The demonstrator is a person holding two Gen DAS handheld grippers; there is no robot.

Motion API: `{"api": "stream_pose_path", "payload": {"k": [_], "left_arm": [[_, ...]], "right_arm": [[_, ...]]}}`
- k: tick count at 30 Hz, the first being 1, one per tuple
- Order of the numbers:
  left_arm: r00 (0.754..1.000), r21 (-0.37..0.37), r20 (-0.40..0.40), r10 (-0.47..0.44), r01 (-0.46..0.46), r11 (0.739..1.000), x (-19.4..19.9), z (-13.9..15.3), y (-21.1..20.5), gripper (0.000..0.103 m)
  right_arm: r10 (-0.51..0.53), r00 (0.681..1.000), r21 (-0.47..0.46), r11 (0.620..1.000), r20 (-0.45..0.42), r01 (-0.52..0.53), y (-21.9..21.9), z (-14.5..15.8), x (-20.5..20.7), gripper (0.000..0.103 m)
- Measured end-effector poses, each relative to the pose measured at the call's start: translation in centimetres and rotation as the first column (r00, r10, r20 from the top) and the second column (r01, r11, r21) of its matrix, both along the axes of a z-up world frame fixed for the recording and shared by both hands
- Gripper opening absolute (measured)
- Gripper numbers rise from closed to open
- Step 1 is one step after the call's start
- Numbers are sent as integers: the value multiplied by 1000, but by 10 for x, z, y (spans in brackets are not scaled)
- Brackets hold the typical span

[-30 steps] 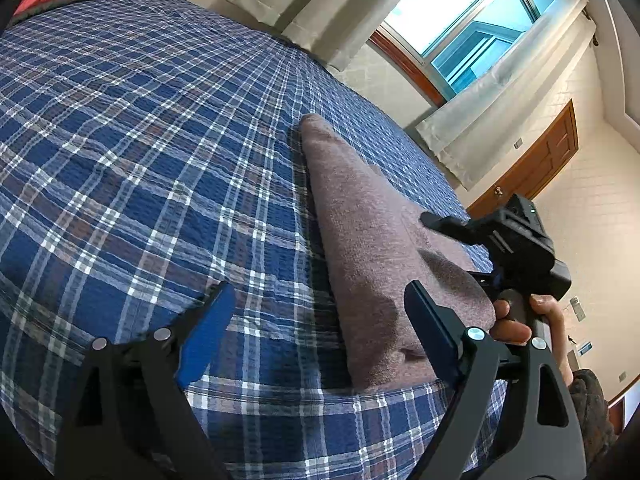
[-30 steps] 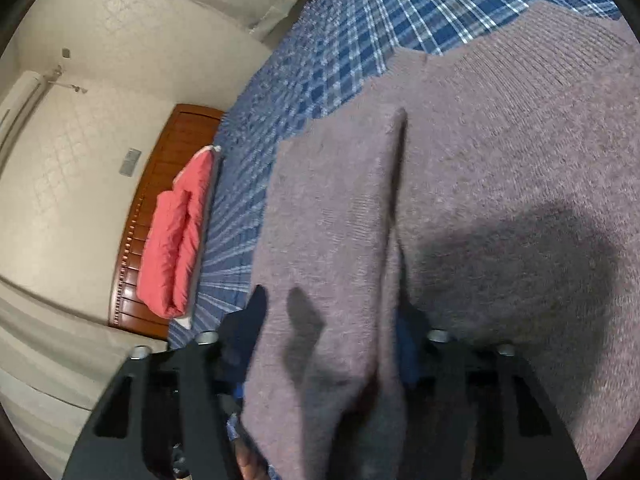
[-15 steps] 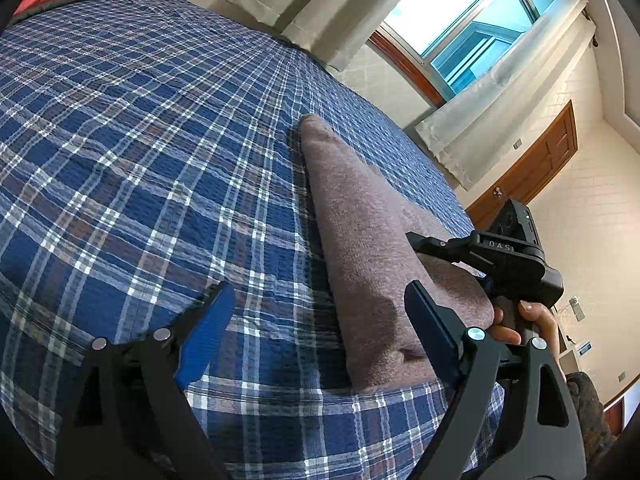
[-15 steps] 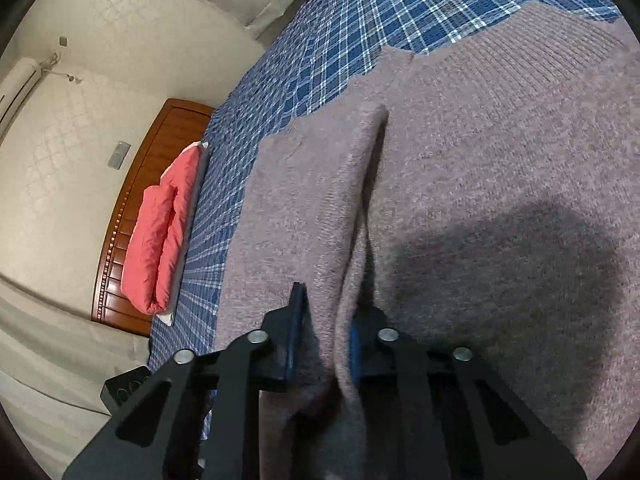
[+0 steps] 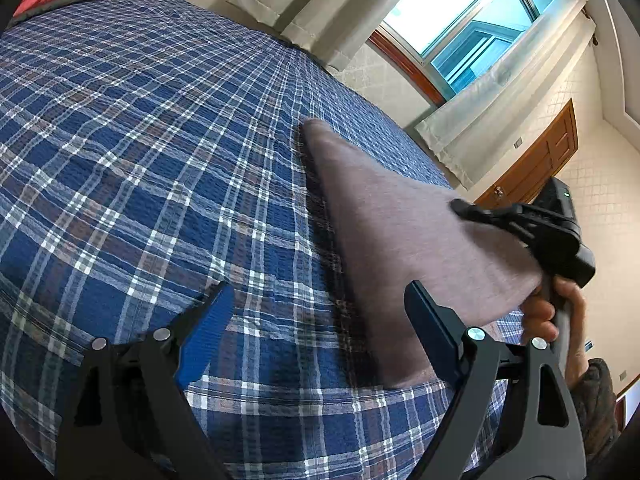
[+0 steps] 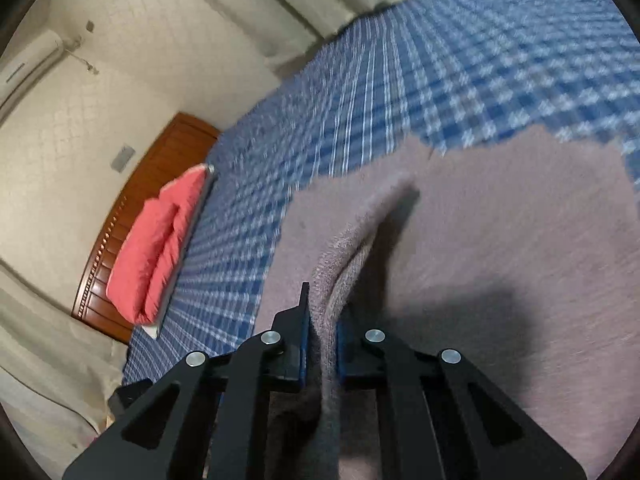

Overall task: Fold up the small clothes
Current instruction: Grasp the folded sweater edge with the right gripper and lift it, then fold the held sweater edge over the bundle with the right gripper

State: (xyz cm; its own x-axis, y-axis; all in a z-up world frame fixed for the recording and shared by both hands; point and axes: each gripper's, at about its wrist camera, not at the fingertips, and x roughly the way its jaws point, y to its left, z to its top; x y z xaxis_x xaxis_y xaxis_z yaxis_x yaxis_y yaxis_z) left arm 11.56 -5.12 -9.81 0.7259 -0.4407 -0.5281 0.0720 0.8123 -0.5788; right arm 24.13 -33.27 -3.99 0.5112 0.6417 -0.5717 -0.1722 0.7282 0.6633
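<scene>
So on the left there's mostly bare bed [image 5: 140, 160] with a blue plaid cover, and the left gripper [image 5: 320, 332] hangs over it with its fingers wide and nothing between them. Just right of that is the sweater [image 5: 392, 232], a greyish-mauve knit lying on the bed toward the right side, one edge lifted off the cover. Further right, the right gripper [image 5: 532, 224] has that edge, with a hand [image 5: 556, 312] on its handle.

From the right wrist view, the right gripper's fingers [image 6: 305, 320] are closing, already narrow and pinching a bunched ridge of the sweater [image 6: 500, 248] between the pads. A red pillow [image 6: 156, 248] sits by the headboard, well away.

My read on handling: it's soft, floppy and light, so it'll drape and sag wherever it isn't supported, and it won't slip much on that textured cover. One pinch point will just drag a cone of fabric up. I'd take it by the hem or an edge corner, with the left gripper grabbing the matching corner so the fold line stays straight. The knit looks thick enough for the pads to bite without popping out.
</scene>
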Motion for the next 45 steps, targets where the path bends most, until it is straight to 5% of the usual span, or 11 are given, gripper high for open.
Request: {"api": "stream_pose_path", "payload": {"k": [9, 27, 33, 39, 45], "left_arm": [[1000, 0, 0, 0, 0, 1000, 0, 0, 0, 86], [1000, 3, 0, -2, 2, 1000, 1, 0, -1, 87], [1000, 3, 0, -2, 2, 1000, 1, 0, -1, 88], [1000, 3, 0, -1, 1, 1000, 1, 0, -1, 88], [1000, 7, 1, -6, 6, 1000, 3, 1, -2, 89]], "right_arm": [[-118, 988, -20, 993, -99, 117, -82, -54, -18, 10], [-58, 974, 292, 949, -219, 122, -101, -82, 21, 15], [-83, 974, 273, 952, -212, 141, -93, -74, 37, 13], [-196, 981, 149, 969, -15, 196, -109, -32, 16, 6], [-201, 973, 103, 972, -114, 212, -126, -69, 23, 6]]}}
